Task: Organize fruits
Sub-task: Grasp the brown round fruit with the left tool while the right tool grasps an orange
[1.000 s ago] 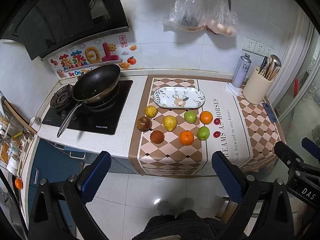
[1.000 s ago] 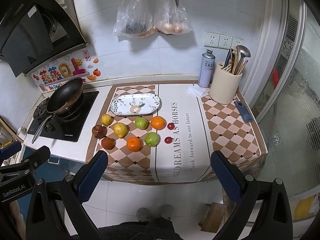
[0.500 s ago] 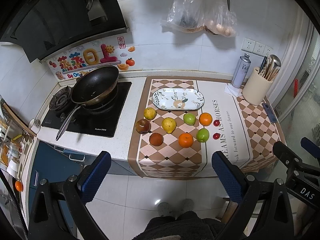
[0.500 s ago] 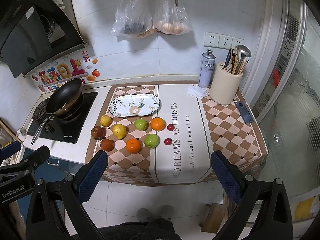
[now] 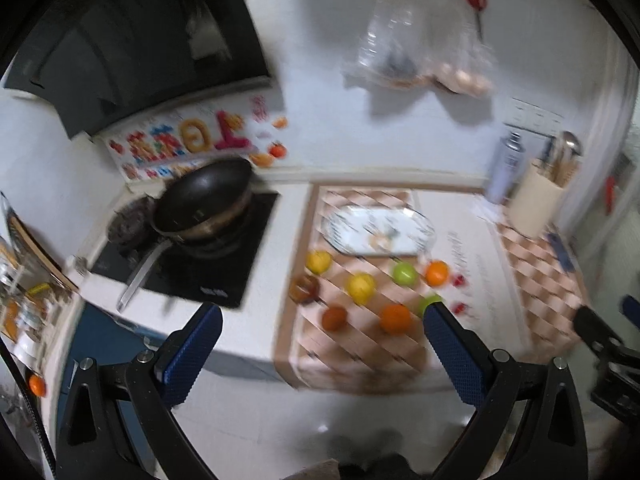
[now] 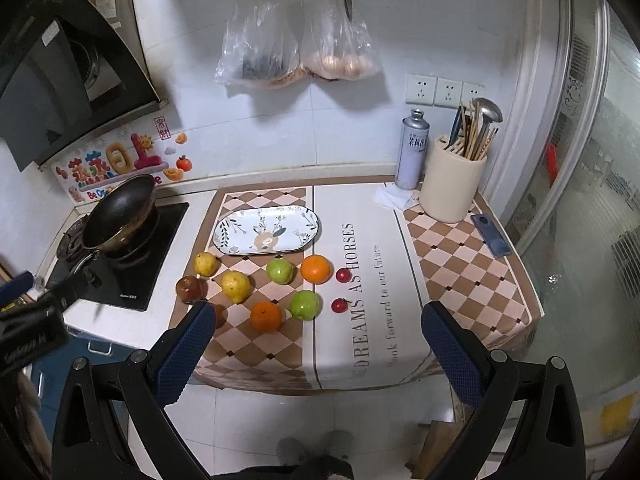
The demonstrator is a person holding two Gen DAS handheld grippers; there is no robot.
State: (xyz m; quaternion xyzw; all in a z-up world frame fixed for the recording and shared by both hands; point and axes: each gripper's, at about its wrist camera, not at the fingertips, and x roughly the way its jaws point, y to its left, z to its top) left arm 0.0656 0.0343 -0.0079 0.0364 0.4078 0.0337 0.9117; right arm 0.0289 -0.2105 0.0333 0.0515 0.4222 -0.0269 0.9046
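Nearest the cameras, the left hand-held gripper [image 5: 320,344] and the right hand-held gripper [image 6: 316,344] are both seen with fingers spread wide apart and nothing between them, held short of the table [image 6: 256,188] edge and above the floor.

Just beyond, on the checked cloth [image 6: 460,272], the fruits are laid out loose: an orange [image 6: 266,316], a green apple [image 6: 305,305] and a small red fruit [image 6: 339,305] in the front row, with a brown fruit partly hidden behind the right gripper's left finger. Behind these lie a dark red apple [image 6: 190,288], a yellow pear [image 6: 236,286], a second green apple [image 6: 280,270], a second orange [image 6: 316,269], another small red fruit [image 6: 342,275] and a yellow fruit [image 6: 205,263].

Farther back, the oval plate [image 6: 224,236] is seen bare of fruit. The task is therefore judged not yet begun: no fruit has been grasped or moved, and every piece remains to be sorted, probably onto the plate.

On the cloth, "DREAMS AS HORSES" and "look forward to our future" can be read. The left-wrist view is blurred, so its lettering cannot be read.
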